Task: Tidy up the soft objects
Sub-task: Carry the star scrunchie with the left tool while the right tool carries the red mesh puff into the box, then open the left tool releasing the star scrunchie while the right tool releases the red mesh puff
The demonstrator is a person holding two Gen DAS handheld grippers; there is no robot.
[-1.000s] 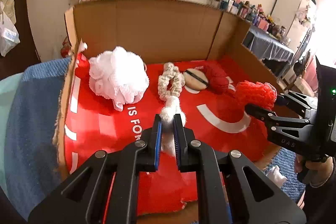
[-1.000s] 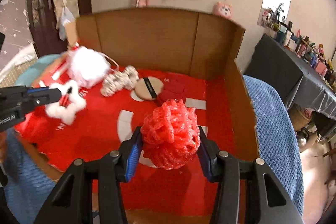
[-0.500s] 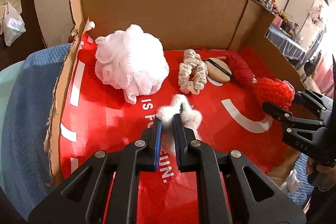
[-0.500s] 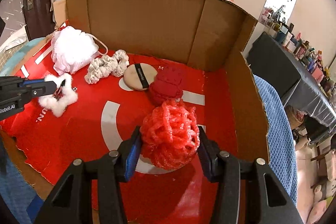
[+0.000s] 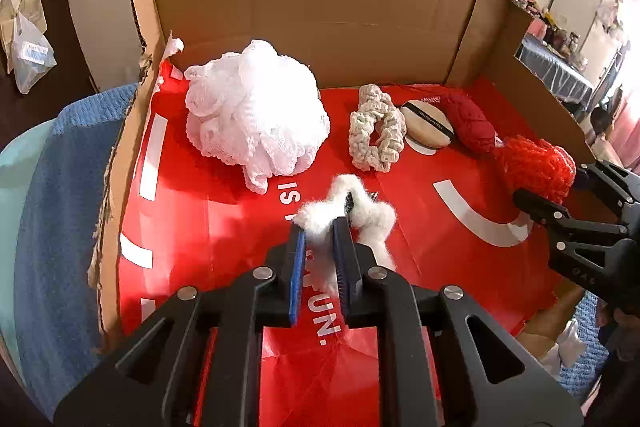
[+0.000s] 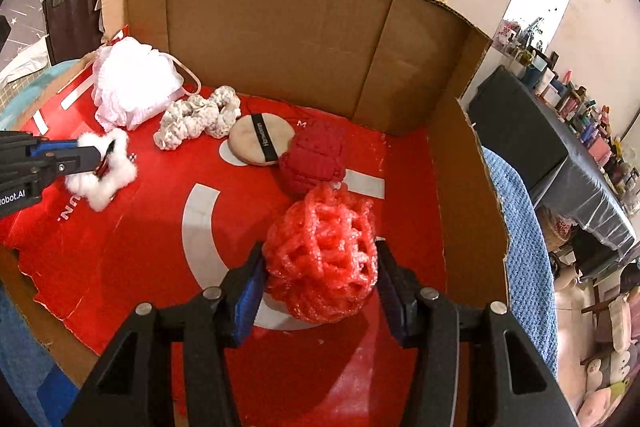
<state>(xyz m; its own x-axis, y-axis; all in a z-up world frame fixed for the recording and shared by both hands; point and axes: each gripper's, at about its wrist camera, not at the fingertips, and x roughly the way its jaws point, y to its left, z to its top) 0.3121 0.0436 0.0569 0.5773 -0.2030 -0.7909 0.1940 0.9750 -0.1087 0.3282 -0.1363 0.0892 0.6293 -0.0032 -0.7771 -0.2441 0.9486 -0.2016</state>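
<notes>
The left hand-held gripper (image 5: 320,227) at lower centre of its view has just been opening slightly, the white fluffy star (image 5: 352,211) still between its narrow jaws. The right hand-held gripper (image 6: 320,267) grips the red mesh pouf (image 6: 324,259) at lower centre, above the red box floor (image 6: 120,247).

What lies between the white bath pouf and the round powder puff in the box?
The cream scrunchie lies between the white bath pouf and the round powder puff, touching the puff's edge. Both wrist views show it.
</notes>
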